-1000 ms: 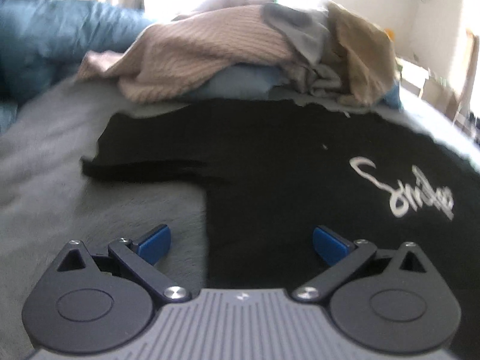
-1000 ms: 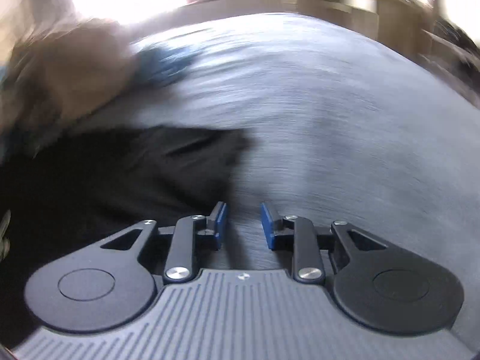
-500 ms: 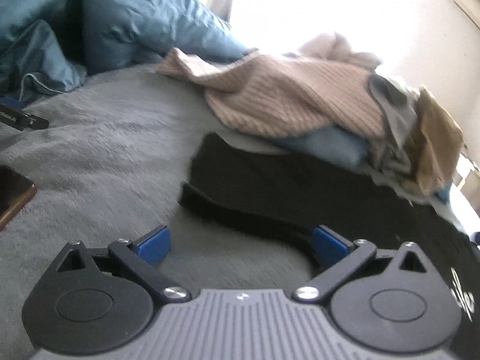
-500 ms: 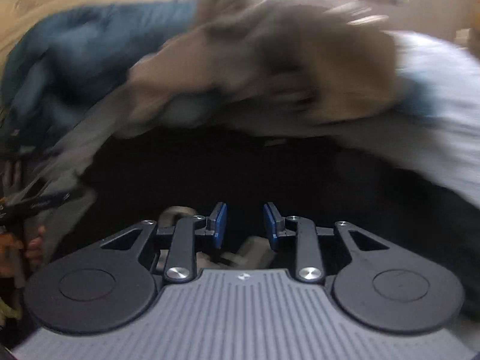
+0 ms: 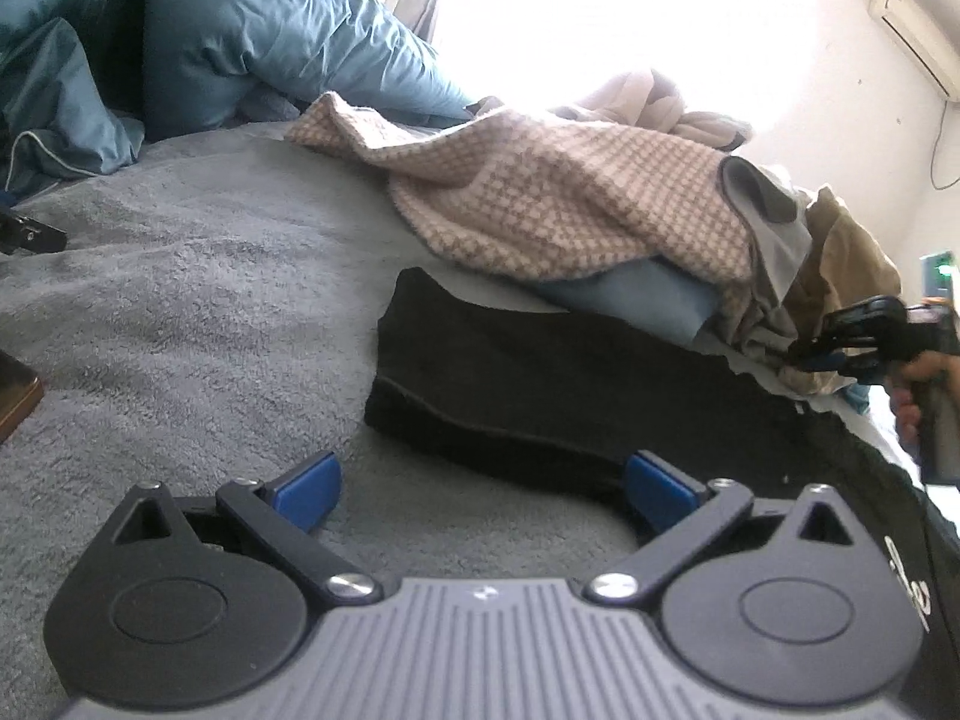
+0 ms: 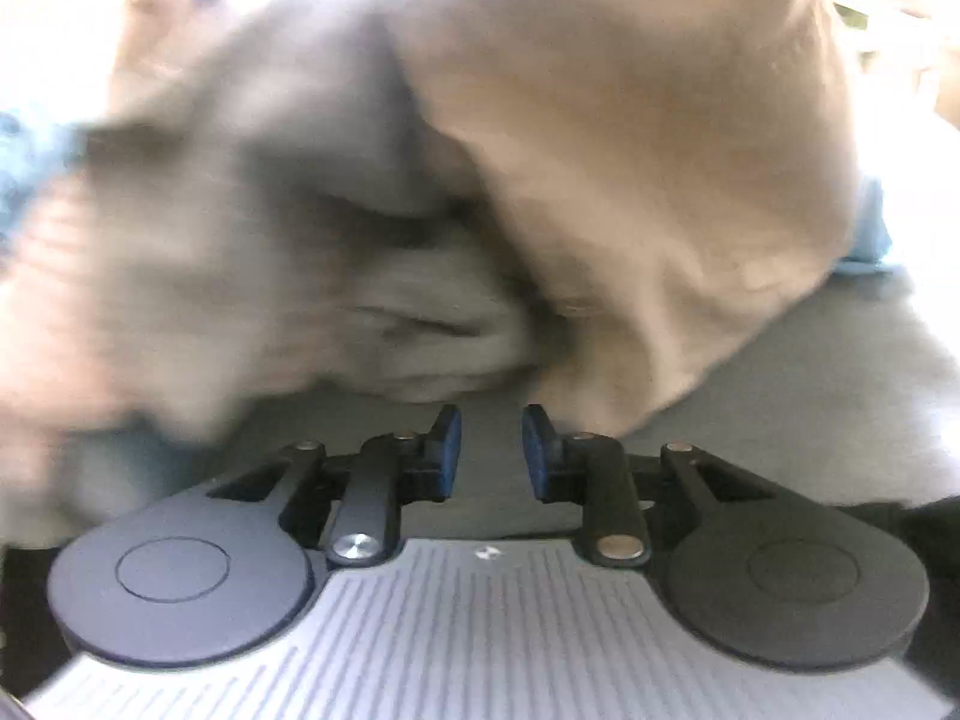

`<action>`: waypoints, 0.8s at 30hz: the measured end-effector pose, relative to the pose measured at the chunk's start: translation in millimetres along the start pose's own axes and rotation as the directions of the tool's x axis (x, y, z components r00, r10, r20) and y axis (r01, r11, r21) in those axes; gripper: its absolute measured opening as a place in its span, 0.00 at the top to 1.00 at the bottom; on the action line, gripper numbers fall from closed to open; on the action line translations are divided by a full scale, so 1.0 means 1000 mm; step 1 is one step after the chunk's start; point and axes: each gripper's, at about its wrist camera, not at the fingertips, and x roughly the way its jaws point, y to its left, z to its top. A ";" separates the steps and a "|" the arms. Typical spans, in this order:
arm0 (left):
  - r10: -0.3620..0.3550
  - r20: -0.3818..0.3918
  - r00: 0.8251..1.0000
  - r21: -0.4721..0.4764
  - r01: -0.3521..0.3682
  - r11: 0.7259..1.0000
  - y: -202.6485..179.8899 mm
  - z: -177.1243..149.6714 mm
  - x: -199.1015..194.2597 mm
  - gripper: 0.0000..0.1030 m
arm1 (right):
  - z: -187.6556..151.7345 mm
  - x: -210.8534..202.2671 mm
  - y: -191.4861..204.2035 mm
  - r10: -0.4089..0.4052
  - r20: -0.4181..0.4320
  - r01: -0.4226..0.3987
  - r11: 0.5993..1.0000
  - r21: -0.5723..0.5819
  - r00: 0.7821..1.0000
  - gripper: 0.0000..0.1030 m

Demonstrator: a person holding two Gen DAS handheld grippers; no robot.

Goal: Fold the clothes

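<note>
Left tool wide open, right tool closing, empty

I see a bed covered in a grey fleecy blanket. A black garment lies flat on it, one sleeve stretched toward me. Behind it sits a heap of clothes, topped by a pink checked knit. Blue pillows rest at the far left. At the left edge lie a small dark object and a brown item.
</note>
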 end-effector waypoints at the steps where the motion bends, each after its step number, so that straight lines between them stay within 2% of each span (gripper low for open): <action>1: 0.002 0.001 1.000 -0.009 -0.002 1.000 0.001 -0.001 0.000 0.01 | -0.005 -0.008 0.010 0.045 -0.013 -0.045 0.999 -0.018 0.999 0.78; 4: 0.015 0.014 1.000 -0.035 -0.015 0.999 0.002 -0.003 -0.003 0.02 | -0.026 -0.027 0.067 0.153 -0.102 -0.168 0.972 -0.162 0.983 0.78; 6: 0.030 0.028 0.999 -0.057 -0.028 0.998 0.001 -0.005 -0.006 0.03 | -0.040 -0.037 0.113 0.253 -0.172 -0.288 0.930 -0.226 0.952 0.78; 9: 0.036 0.046 0.998 -0.107 -0.030 0.994 0.004 -0.006 -0.009 0.04 | -0.057 -0.050 0.191 0.416 -0.284 -0.485 0.838 -0.249 0.864 0.72; 11: 0.034 0.064 0.997 -0.163 -0.023 0.986 0.010 -0.006 -0.011 0.08 | -0.065 -0.050 0.238 0.459 -0.346 -0.555 0.787 -0.269 0.818 0.70; 14: 0.036 0.083 0.996 -0.233 -0.016 0.972 0.019 -0.004 -0.013 0.14 | -0.074 -0.042 0.289 0.432 -0.387 -0.557 0.768 -0.315 0.814 0.69; 15: 0.041 0.089 0.995 -0.243 -0.018 0.970 0.020 -0.003 -0.013 0.17 | -0.070 -0.029 0.296 0.418 -0.396 -0.549 0.773 -0.318 0.818 0.69; 20: 0.065 0.109 0.992 -0.292 -0.031 0.956 0.028 0.002 -0.010 0.30 | -0.073 -0.013 0.316 0.320 -0.435 -0.476 0.821 -0.316 0.841 0.69; 21: 0.069 0.108 0.992 -0.299 -0.034 0.954 0.029 0.002 -0.010 0.36 | -0.073 -0.009 0.316 0.315 -0.439 -0.470 0.827 -0.308 0.842 0.69; 24: 0.081 0.108 0.991 -0.310 -0.044 0.950 0.030 0.001 -0.010 0.43 | -0.074 0.000 0.322 0.299 -0.449 -0.456 0.839 -0.297 0.842 0.69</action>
